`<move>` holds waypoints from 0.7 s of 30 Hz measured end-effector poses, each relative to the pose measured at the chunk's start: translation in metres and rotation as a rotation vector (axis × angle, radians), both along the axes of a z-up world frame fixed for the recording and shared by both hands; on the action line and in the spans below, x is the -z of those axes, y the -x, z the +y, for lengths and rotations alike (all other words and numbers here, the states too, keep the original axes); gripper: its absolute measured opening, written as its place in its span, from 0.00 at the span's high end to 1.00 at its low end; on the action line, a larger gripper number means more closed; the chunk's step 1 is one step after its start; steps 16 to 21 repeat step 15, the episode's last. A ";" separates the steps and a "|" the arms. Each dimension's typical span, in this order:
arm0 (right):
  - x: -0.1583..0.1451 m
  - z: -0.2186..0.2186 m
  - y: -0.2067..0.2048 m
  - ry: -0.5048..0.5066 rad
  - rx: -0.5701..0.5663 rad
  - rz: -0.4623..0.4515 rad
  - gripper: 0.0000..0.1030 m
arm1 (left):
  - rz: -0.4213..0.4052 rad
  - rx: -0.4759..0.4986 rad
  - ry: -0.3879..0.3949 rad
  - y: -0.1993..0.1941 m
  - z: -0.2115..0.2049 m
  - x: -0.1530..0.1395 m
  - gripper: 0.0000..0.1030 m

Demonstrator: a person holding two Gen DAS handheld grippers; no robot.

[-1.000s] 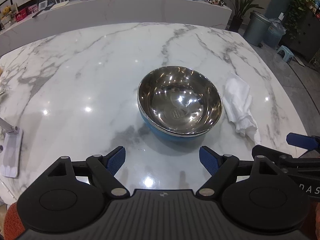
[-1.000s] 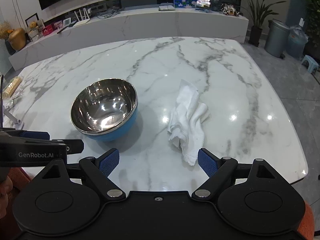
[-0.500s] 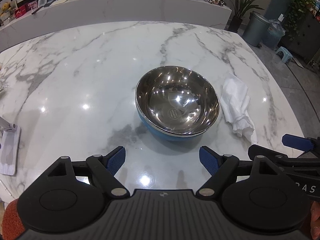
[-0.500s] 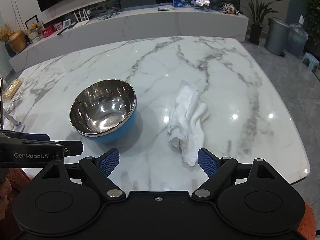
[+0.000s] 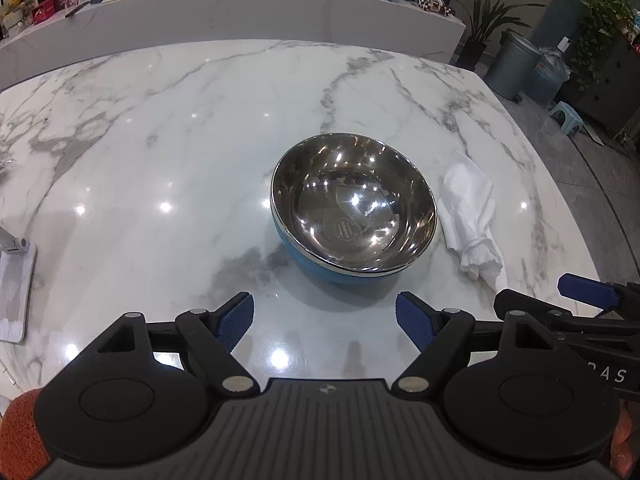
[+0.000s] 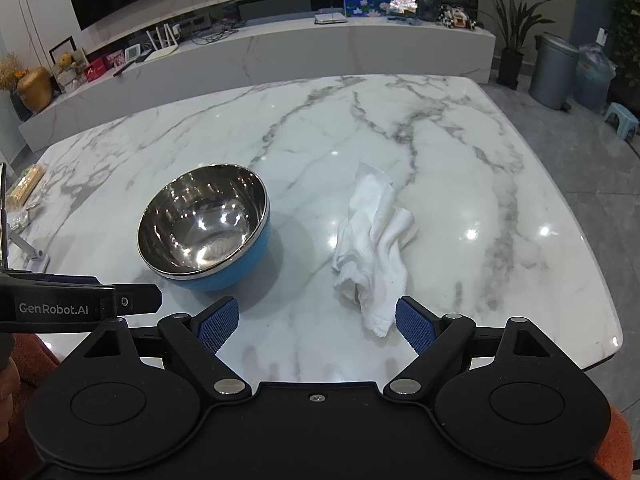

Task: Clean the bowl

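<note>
The bowl [image 5: 354, 206] sits upright on the marble table [image 5: 180, 140], roughly in the middle but a bit toward the near edge. Shiny steel inside, blue outside, with a round stamp at the bottom. Nothing in it that I can make out, just light reflections.

Just beside it on the right is a crumpled white cloth [image 6: 374, 240], lying flat on the table, close to the bowl but not touching as far as I can tell. It points toward the near edge.

The left gripper [image 5: 325, 316] hovers over the near edge in front of the bowl, its 2 blue pads spread wide, holding nothing. The right gripper [image 6: 317, 318] is the same deal, spread wide and empty, with the cloth's near end right by its right fingertip [image 6: 414, 324].

Over at the left edge there's a small white stand [image 5: 14, 292]. Off the far right corner, 2 bins [image 6: 554, 72] stand on the floor.
</note>
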State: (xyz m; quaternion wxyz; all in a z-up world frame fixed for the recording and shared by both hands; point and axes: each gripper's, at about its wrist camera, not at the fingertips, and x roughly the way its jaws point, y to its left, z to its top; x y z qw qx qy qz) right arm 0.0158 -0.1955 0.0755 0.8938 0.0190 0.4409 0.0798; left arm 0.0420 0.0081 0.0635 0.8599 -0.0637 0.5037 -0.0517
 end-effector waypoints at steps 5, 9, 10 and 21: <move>0.001 0.000 0.000 -0.001 0.003 -0.001 0.18 | -0.006 0.015 -0.013 0.001 -0.005 0.000 0.25; 0.001 -0.001 -0.001 -0.001 0.006 -0.002 0.18 | -0.008 0.013 -0.022 0.001 -0.005 0.001 0.25; 0.001 -0.001 -0.001 -0.001 0.007 -0.002 0.18 | -0.008 0.011 -0.024 0.001 -0.005 0.001 0.24; 0.003 -0.001 -0.001 -0.004 0.011 0.001 0.18 | -0.013 0.015 -0.033 0.003 -0.007 0.000 0.24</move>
